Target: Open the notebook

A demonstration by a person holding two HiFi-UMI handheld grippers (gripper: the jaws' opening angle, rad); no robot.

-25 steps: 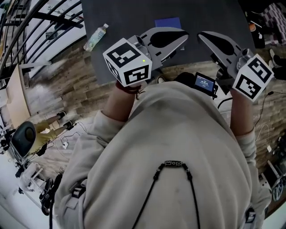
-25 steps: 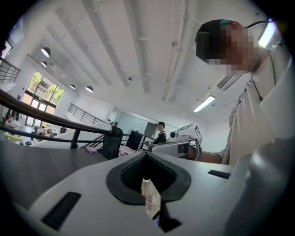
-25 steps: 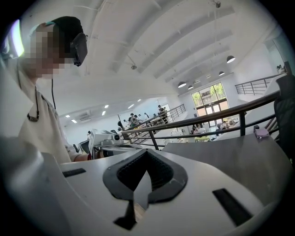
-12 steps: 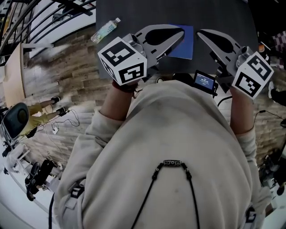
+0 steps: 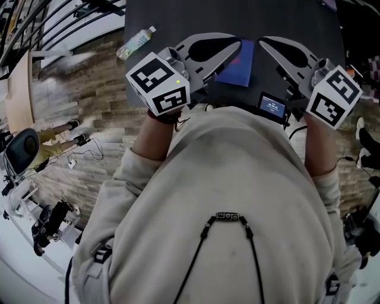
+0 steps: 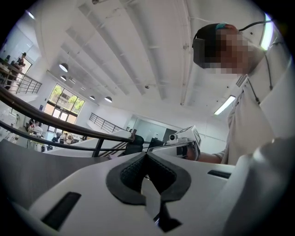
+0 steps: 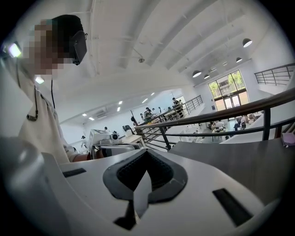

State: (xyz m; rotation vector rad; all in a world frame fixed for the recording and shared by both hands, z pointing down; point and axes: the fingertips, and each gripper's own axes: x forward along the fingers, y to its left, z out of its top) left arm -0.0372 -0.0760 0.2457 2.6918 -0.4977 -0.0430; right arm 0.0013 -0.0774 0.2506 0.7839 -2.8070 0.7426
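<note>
We hold the left gripper (image 5: 236, 47) and the right gripper (image 5: 266, 43) out in front of our chest, over the near edge of the dark grey tabletop (image 5: 291, 18). Their tips point towards each other and stand close together without touching. In the left gripper view, the left gripper (image 6: 146, 156) has its dark pads pressed together with nothing between them. The right gripper (image 7: 146, 154) shows the same in its own view: jaws together and empty.

The blue notebook (image 5: 240, 66) lies flat and closed on the tabletop, close to the edge nearest us. In the head view it sits below and between the two gripper tips, and the left gripper covers its left part. Neither gripper touches it as far as we can see, and neither gripper view shows it.

A plastic bottle (image 5: 135, 43) lies on its side at the tabletop's left edge; it may rest on the wooden floor (image 5: 89, 101) rather than on the tabletop, which the angle does not settle. A small device with a lit screen (image 5: 272, 107) sits at our chest, just above the beige sweatshirt (image 5: 231, 190). A dark railing (image 7: 216, 115) runs behind the tabletop in the right gripper view
</note>
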